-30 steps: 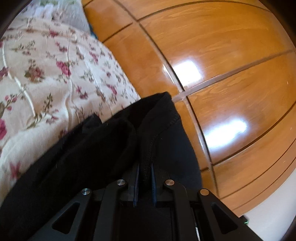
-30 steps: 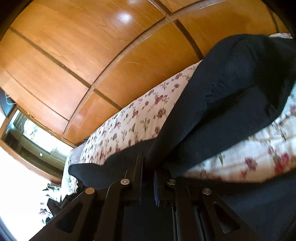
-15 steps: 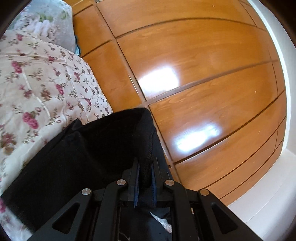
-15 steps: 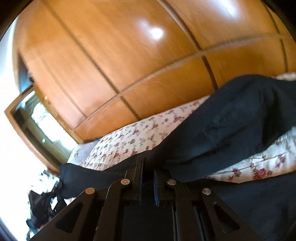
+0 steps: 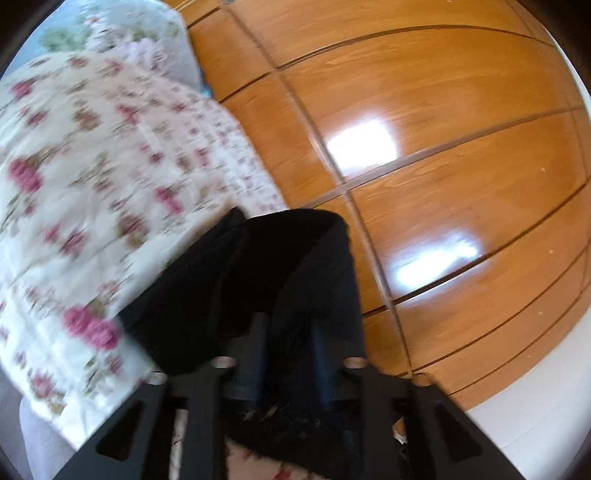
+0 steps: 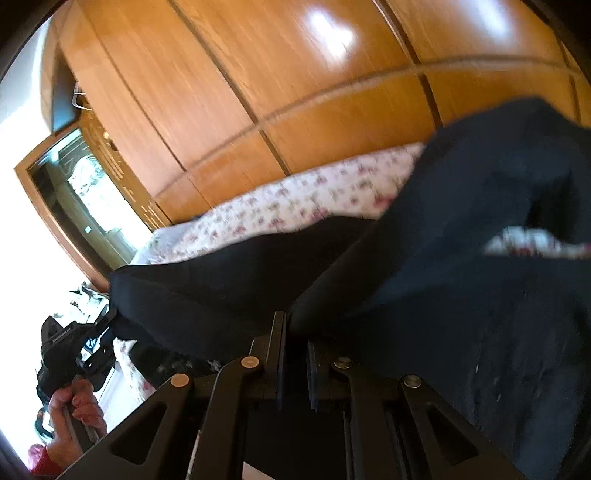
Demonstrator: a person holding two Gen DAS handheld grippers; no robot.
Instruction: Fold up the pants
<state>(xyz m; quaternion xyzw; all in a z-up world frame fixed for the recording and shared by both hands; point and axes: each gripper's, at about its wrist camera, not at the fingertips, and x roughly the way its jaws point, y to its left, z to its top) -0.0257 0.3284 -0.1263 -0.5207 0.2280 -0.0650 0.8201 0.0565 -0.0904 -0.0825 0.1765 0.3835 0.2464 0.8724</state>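
My view fills mostly w/ a glossy orange-brown wood panel wall (image 5: 424,110), grooved into big rectangles, two bright glare patches on it. Below it a bed under a cream quilt (image 5: 92,166) printed w/ pink roses; soft, puffy, blurred. A pale floral pillow (image 5: 147,33) sits at the far end. In the right wrist view a wood-framed window (image 6: 85,195) glows white at left. The black pants (image 6: 461,258), matte and limp, are draped across the quilt in loose folds. My left gripper (image 5: 290,354) is spread a little, cloth bunched between its fingers. My right gripper (image 6: 295,363) pinches a fold of pants, jaws nearly together. The hand (image 6: 75,417) gripping the left tool's handle shows low left, knuckles curled.
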